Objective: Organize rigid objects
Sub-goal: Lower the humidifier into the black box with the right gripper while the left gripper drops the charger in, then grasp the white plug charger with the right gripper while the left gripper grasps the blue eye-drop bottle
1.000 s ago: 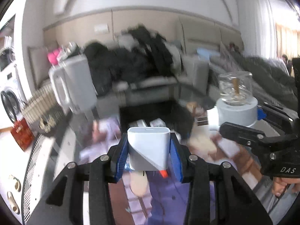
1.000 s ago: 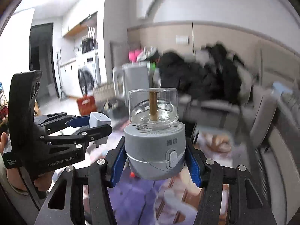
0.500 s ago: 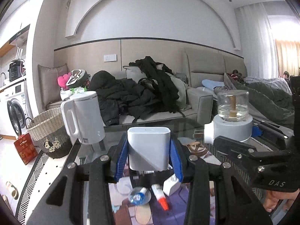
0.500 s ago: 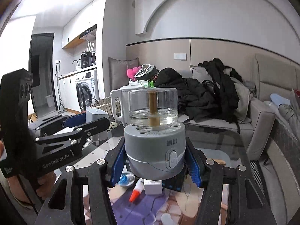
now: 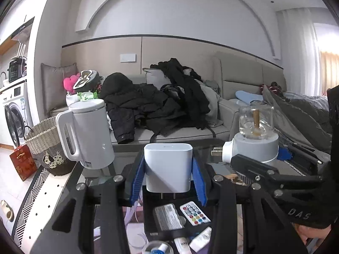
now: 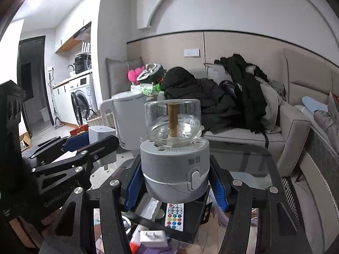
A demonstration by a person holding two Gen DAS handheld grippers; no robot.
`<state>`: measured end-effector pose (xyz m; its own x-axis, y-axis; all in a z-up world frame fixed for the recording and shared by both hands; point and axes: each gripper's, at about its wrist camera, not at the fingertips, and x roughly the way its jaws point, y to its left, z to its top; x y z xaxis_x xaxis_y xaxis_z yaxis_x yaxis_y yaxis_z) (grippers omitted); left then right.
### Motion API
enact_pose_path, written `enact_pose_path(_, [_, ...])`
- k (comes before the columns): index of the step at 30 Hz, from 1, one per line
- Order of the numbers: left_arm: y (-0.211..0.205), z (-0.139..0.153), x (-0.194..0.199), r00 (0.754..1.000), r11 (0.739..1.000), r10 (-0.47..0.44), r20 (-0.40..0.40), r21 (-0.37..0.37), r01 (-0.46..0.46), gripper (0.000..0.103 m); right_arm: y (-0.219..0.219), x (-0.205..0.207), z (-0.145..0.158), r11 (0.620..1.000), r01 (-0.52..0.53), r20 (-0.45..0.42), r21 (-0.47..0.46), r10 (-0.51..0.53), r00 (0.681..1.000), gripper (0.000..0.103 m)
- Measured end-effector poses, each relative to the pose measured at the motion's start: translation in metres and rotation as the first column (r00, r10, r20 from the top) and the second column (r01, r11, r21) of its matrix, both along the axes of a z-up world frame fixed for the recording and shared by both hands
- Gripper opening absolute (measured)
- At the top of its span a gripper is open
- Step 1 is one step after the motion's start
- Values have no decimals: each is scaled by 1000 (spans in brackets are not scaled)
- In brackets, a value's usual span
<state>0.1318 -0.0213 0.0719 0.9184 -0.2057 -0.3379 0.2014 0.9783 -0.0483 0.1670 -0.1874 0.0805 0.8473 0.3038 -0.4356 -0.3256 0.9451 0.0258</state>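
Held up in the air over the glass table [image 5: 220, 148], both tongs full. Left tongs [image 5: 168, 182] squeezed shut on one white charger block [image 5: 168, 167], pinched between the two blue pads [image 5: 137, 180], its two metal pins pointing down. Right tongs [image 6: 174, 187] squeezed shut on one grey plug-in gadget [image 6: 174, 169] with a clear glass jar [image 6: 172, 122] on top and one brown stick standing inside the jar. Seen from the left camera, that gadget [image 5: 254, 146] sat to the right of the charger block, not touching it, with its plug sticking out toward the block. Below both tongs, near the table's front edge, lay one black tray [image 6: 190, 230] holding one white remote [image 6: 174, 217] with coloured buttons and one flat white card. Just in front of the tray lay one small white plug [image 6: 152, 238]. Stood at the table's far left corner: one white kettle [image 5: 88, 135]. Beside the table on the floor: one woven basket [image 5: 45, 146].
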Motion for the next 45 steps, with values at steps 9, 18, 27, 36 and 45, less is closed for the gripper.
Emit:
enact_pose_path(9, [-6, -45, 65, 972, 1000, 2, -234, 7, -1, 40, 2, 67, -59, 1000, 12, -279, -5, -13, 960, 58])
enact_pose_path(18, [-21, -82, 91, 909, 999, -25, -416, 34, 43, 40, 1, 86, -99, 1000, -18, -435, -8, 12, 900, 58])
enact_pose_path(27, [-17, -89, 90, 898, 998, -24, -439, 40, 46, 53, 0, 81, -107, 999, -35, -456, 19, 40, 889, 60])
enact_pose_path(36, [4, -57, 53, 935, 998, -52, -352, 17, 62, 78, 3, 31, -67, 995, -99, -366, 31, 103, 925, 60])
enact_pose_path(45, [18, -82, 7, 909, 985, -92, -406, 94, 141, 78, 16, -16, -91, 980, -199, -421, 10, 185, 888, 60])
